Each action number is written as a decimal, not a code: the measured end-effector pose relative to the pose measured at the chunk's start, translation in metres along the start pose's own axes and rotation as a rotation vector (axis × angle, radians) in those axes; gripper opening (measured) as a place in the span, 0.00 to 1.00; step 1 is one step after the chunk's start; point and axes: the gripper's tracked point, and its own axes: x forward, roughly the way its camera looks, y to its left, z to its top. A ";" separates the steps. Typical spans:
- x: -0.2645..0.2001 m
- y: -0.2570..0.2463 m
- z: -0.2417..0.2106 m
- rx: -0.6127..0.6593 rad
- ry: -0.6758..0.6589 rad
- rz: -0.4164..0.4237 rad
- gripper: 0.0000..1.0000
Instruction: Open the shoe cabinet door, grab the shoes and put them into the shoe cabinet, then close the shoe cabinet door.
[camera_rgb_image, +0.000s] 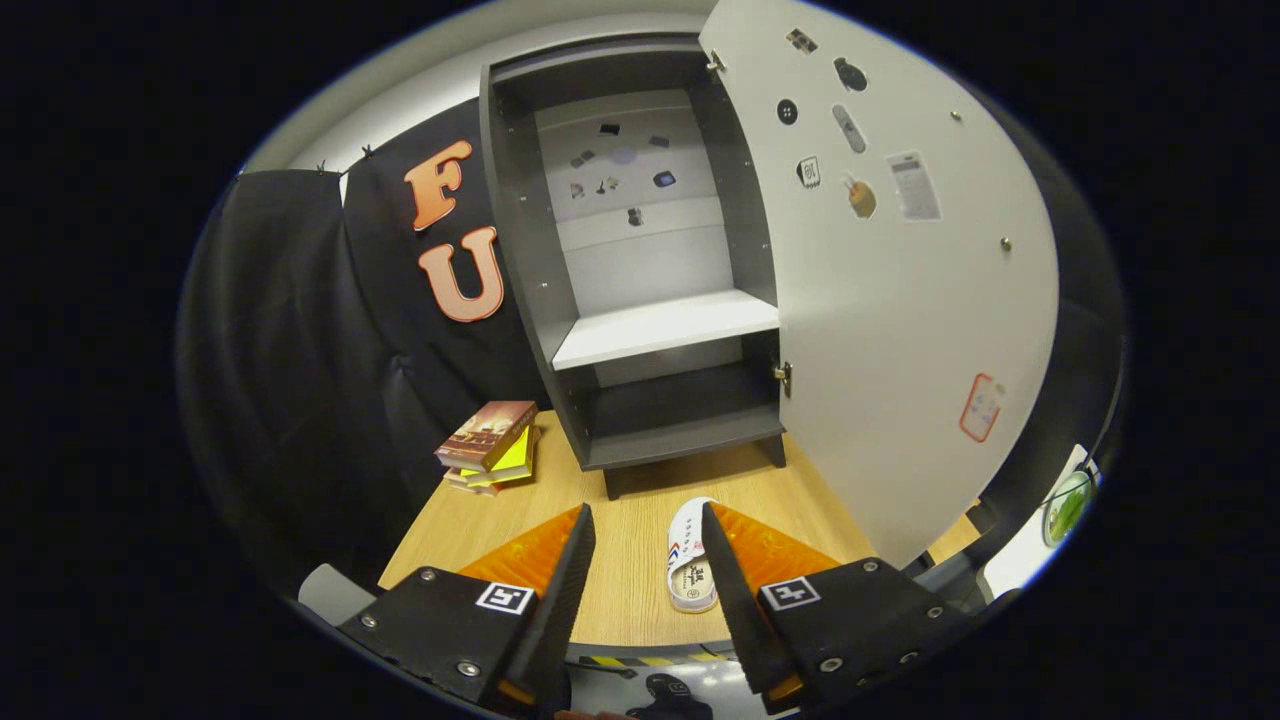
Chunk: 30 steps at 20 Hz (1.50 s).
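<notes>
Gripper (645, 530) fingers spread wide at bottom of frame, holding nothing. White shoe (690, 560) lies on wooden table (620, 580) between them, close against the right finger, near the table's front edge. Shoe cabinet (640, 280) at centre, door (880, 280) swung open right, white shelf (665, 325) bare. Books (490, 445) stacked at left.

Gripper (648, 520): two wedge-shaped fingers (560, 590), tapered toward tips, spread apart. Each mounted on angular black block (440, 620), fixed with round silver screws (468, 668). One square black-and-white marker tag (504, 598) seen on each block. Yellow-black hazard stripe visible beneath blocks.
</notes>
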 end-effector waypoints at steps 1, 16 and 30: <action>0.011 0.001 -0.009 0.008 0.021 0.007 0.71; 0.167 -0.023 -0.187 0.090 0.403 0.040 0.75; 0.221 -0.034 -0.209 0.167 0.434 -0.014 0.09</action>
